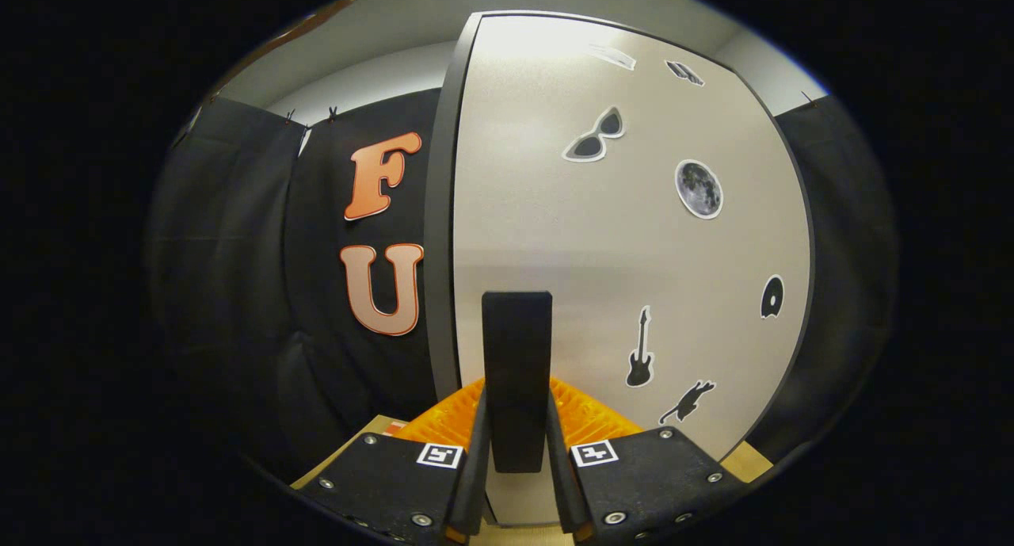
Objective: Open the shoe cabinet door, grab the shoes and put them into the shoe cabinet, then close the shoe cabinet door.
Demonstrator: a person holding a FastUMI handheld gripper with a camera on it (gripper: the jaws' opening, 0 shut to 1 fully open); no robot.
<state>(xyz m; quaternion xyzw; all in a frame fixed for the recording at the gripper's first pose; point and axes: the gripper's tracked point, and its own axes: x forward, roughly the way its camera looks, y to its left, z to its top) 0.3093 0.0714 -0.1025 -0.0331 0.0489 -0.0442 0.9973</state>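
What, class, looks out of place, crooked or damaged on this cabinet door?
Nothing stands out. The cabinet door looks undamaged, its stickers intact, and the gripper is closed squarely on the upright black handle.

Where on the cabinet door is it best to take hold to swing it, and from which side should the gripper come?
Grip the black upright handle on the door, coming straight at the door face. It is a narrow vertical bar standing out from the panel, so one finger fits each side. The gripper already straddles it, both fingers against its sides.

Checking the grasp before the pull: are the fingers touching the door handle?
Touching. The gripper view shows both fingers pressed against the sides of the black handle on the cabinet door.
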